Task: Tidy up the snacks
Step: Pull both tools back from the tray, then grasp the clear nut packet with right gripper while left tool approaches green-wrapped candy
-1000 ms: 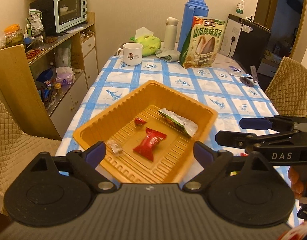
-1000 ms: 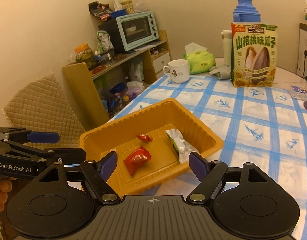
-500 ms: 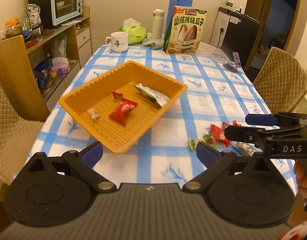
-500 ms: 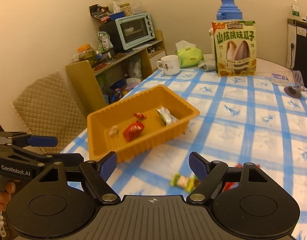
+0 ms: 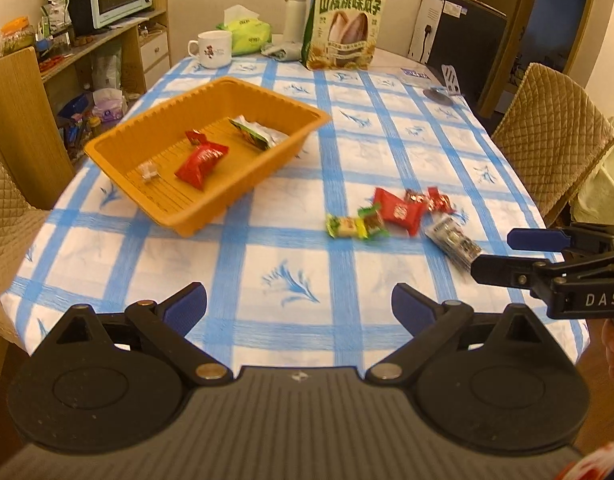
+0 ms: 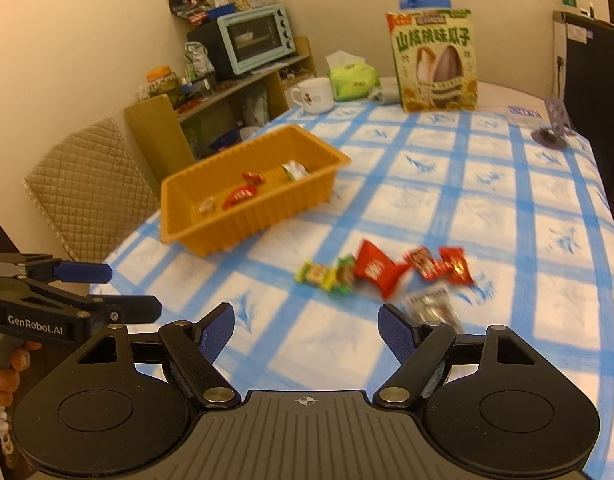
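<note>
Orange tray sits near the table's left edge; we hold both grippers with fingers apart, empty, over bare cloth before the loose candies.

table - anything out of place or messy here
Yes: a cluster of wrapped snacks lies loose on the tablecloth, right of the orange tray that already holds a few. Nothing looks spilled or damaged.

Warm yellow light fills the room. The surface wears a blue-and-white checked cloth. Padded tan chairs stand at its sides — and a wooden shelf by the plain wall holds a small oven.
</note>
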A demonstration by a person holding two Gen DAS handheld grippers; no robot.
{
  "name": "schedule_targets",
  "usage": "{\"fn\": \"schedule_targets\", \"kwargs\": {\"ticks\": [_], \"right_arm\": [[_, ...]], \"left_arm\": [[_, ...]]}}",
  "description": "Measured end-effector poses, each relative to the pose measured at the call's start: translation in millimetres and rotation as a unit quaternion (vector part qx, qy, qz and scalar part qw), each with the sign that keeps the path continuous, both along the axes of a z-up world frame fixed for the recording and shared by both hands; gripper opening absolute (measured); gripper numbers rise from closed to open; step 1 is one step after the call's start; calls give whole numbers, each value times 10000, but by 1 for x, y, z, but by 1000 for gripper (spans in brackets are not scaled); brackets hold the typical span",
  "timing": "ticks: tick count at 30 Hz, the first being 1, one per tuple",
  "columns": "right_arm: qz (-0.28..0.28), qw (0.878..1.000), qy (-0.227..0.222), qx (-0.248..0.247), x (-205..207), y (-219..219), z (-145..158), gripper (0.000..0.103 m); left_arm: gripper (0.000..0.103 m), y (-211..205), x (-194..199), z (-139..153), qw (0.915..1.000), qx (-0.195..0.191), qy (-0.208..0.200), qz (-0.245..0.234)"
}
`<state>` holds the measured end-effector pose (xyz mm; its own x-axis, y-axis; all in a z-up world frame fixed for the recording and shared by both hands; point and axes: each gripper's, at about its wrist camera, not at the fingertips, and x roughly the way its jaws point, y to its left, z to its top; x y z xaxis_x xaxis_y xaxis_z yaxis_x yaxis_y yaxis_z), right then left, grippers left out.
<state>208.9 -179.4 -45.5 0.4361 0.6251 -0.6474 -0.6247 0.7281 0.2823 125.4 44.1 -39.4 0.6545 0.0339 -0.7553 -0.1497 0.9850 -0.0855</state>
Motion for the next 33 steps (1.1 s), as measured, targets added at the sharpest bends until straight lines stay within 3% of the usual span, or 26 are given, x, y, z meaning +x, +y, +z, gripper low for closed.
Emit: {"fn": "schedule_targets", "kwargs": {"ticks": [18, 29, 33], "right_arm": [[-322, 9989, 122, -332, -2, -59, -30, 79], [-405, 9974, -53, -585, 5, -65, -46, 78], [-365, 9971, -137, -657, 11, -62, -49, 72]], "left_arm": [[90, -49, 10, -22, 9993, 76, 154, -327], [82, -61, 23, -34, 9978, 215, 176, -608], [81, -62, 31, -38, 9971, 316, 175, -665]]}}
